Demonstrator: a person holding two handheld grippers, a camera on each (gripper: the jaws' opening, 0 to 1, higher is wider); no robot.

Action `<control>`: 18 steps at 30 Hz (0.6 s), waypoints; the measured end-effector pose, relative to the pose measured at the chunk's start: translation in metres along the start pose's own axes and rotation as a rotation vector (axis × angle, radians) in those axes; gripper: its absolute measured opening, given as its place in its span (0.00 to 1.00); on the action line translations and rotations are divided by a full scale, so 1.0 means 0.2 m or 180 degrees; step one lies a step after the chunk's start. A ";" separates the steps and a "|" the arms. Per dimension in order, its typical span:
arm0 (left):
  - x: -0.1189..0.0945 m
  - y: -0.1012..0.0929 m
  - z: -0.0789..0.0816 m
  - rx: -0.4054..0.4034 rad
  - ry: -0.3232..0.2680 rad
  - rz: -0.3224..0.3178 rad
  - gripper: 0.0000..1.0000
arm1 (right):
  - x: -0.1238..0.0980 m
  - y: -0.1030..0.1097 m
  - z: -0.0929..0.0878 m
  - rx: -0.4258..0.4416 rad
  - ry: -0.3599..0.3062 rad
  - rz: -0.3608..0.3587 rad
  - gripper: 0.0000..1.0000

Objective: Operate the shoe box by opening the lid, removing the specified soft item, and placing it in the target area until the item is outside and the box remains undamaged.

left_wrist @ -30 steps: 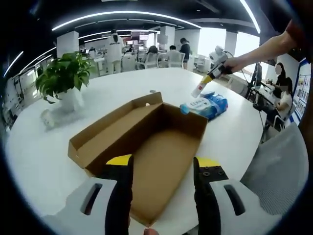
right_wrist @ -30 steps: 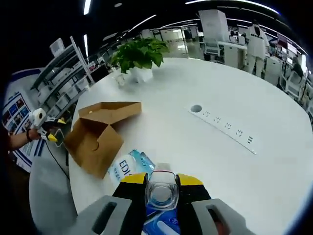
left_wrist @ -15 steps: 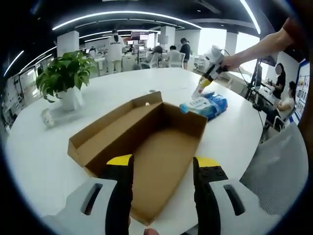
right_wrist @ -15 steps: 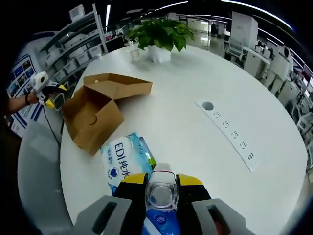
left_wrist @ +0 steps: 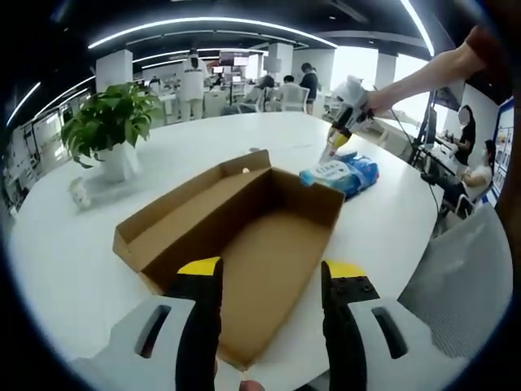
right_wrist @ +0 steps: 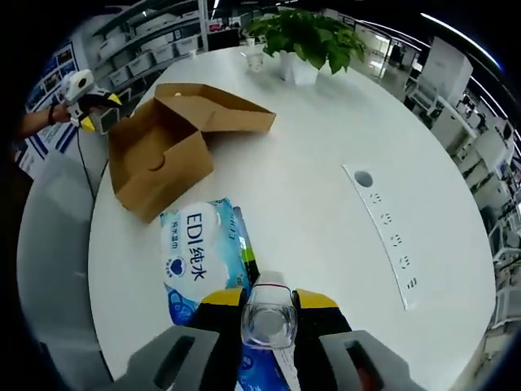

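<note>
Right gripper view: your right tool (right_wrist: 269, 303) clenched a clear plastic bottle (right_wrist: 268, 318) beside the blue wipes pack (right_wrist: 202, 265), lower centre. The left tool (left_wrist: 269, 273) gaped over the open brown cardboard box (left_wrist: 236, 244). You'd have done well to steady that box.

Left gripper (left_wrist: 271, 281) — black jaws, yellow tips, grey body; right gripper (right_wrist: 269, 303) alike.

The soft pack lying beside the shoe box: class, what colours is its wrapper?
The soft pack is blue and white with blue lettering, clearest in the right gripper view.
</note>
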State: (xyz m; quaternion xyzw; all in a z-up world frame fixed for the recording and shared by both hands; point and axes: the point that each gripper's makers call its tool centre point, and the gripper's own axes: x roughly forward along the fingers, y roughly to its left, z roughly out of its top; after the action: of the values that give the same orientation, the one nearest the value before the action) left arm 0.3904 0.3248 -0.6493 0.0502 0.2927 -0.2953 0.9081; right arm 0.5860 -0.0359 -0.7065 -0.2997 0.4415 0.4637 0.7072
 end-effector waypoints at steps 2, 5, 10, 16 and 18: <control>0.00 0.00 0.00 -0.0004 0.0003 0.0002 0.48 | 0.01 0.00 -0.01 -0.0059 0.0041 0.0007 0.18; 0.00 0.00 -0.01 -0.0013 0.0005 0.0003 0.48 | 0.02 0.00 -0.01 -0.0177 0.0119 0.0010 0.18; -0.01 0.00 -0.02 -0.0025 0.0012 0.0007 0.48 | 0.03 0.01 -0.02 -0.0318 0.0220 0.0013 0.18; -0.01 0.00 -0.02 -0.0035 0.0021 0.0009 0.48 | 0.04 0.00 -0.04 -0.0445 0.0314 0.0000 0.18; -0.01 0.00 -0.03 -0.0041 0.0024 0.0012 0.48 | 0.04 0.00 -0.04 -0.0484 0.0353 -0.0002 0.18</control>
State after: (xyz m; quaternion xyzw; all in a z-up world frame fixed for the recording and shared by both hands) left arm 0.3864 0.3274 -0.6527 0.0460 0.2979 -0.2915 0.9078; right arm 0.5852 -0.0405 -0.7178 -0.3779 0.4434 0.4783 0.6571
